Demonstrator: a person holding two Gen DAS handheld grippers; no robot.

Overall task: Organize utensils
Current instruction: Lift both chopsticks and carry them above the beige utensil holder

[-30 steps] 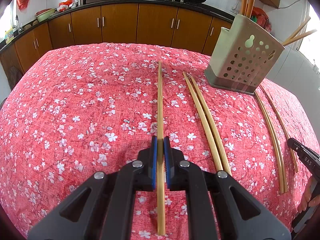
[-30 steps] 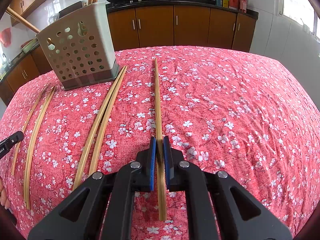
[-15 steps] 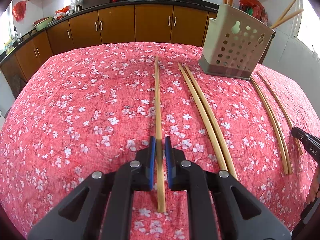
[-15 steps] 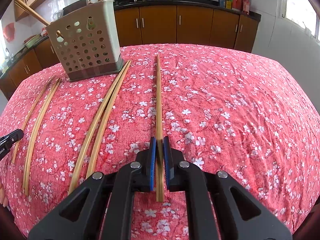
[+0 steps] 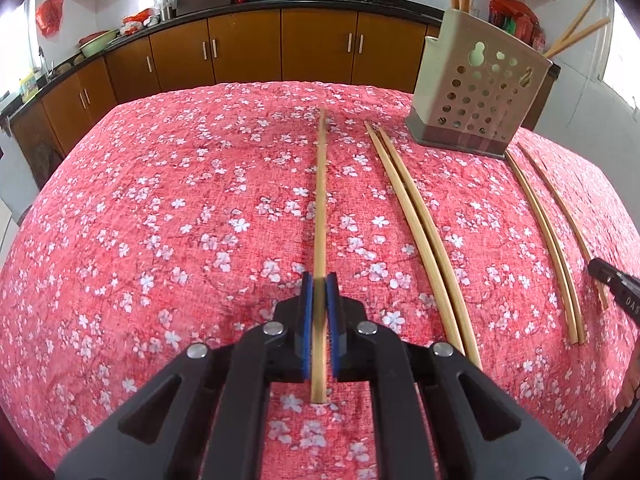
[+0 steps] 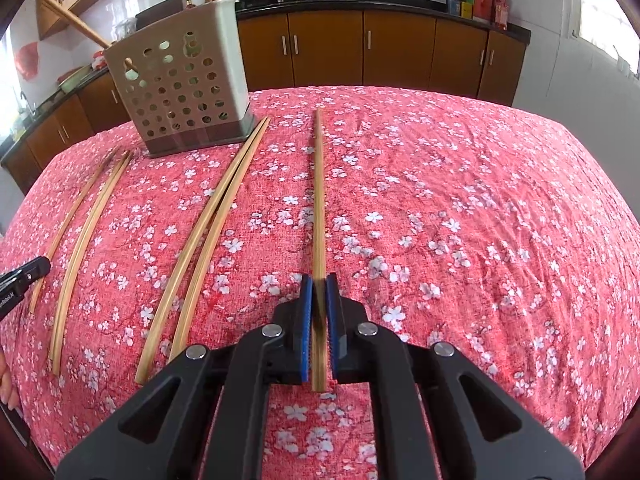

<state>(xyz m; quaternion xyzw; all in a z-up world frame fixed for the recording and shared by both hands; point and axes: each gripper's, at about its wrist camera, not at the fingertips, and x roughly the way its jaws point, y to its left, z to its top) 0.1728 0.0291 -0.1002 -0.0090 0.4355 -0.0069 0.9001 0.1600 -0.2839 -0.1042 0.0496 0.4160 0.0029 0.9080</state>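
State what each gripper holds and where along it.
Each holds one chopstick near its near end: left gripper on left chopstick, right gripper on right chopstick.

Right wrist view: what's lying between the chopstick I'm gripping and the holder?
One pair of chopsticks lies side by side on the cloth, between the held chopstick and the perforated utensil holder; its far tips end beside the holder's base.

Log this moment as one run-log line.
left hand-held gripper: shut on first chopstick | right hand-held gripper: shut on second chopstick | utensil holder: upright on tablecloth | loose chopsticks: lying beside it
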